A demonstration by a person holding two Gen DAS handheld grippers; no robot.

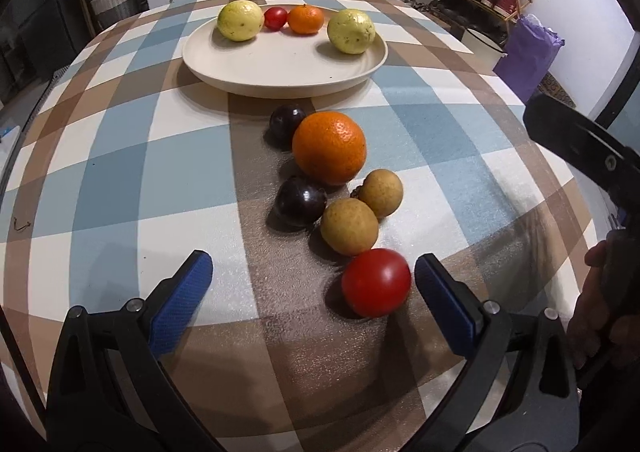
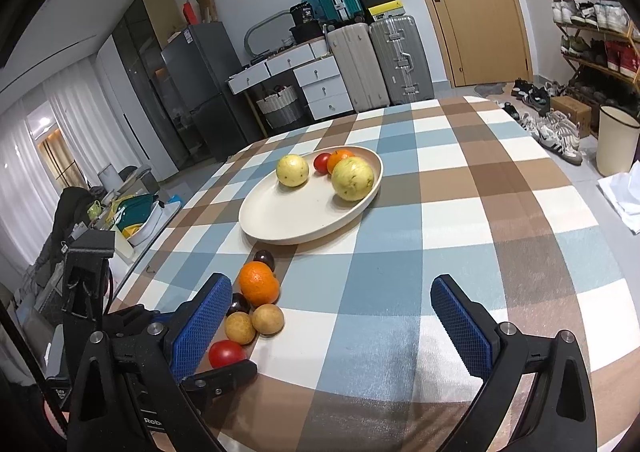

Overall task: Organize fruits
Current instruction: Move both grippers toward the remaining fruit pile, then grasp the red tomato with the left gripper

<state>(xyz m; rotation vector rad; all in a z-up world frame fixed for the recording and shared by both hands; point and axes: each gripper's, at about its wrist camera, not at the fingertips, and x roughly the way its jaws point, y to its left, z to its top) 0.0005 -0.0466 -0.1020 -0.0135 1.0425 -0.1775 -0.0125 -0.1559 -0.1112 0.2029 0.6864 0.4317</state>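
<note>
Both tongs, left point(image 1: 312, 288) and right point(image 2: 332, 316), are gaping apart, holding nothing, over the checked bench point(image 1: 120, 156). Sitting farther back, the cream plate point(image 1: 280, 64) is carrying two guavas, a small orange and a tomato. Lying nearer in a loose line are a big orange point(image 1: 329, 147), two brown fruits, two dark plums and a red tomato point(image 1: 376, 282) just beside the left tongs' right finger.
</note>
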